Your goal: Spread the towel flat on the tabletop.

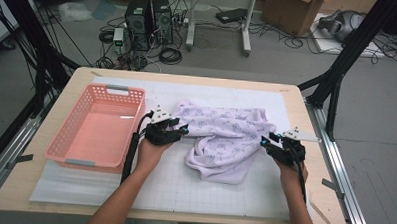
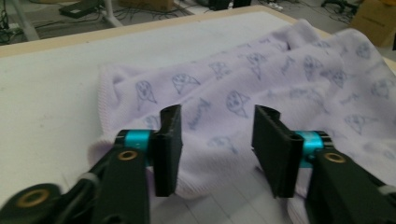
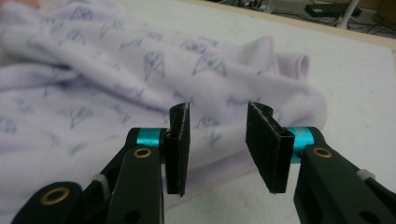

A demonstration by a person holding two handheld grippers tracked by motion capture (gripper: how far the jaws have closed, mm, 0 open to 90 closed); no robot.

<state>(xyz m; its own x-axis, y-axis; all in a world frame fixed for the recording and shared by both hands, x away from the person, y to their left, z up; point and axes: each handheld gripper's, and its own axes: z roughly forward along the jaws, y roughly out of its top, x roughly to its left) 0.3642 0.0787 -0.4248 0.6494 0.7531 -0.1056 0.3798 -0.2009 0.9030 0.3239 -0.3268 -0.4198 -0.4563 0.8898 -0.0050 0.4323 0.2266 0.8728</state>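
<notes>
White mat point(image 1: 183, 191) w/ lilac blanket point(image 1: 225, 138); left tongs point(image 1: 185, 130) & right tongs point(image 1: 263, 142) released, gripping nothing.

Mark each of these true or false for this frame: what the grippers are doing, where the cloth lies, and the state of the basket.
1. Both grippers are clamped shut on the cloth. False: the left gripper and the right gripper both have their jaws apart, with the lilac cloth lying beyond and below them, not pinched.
2. The cloth lies crumpled on the white mat. True.
3. The cloth is inside the pink basket. False: the basket holds nothing, and the cloth lies to its right.
4. The cloth has a blue printed pattern. True.
5. The grippers sit at opposite sides of the cloth. True.
</notes>
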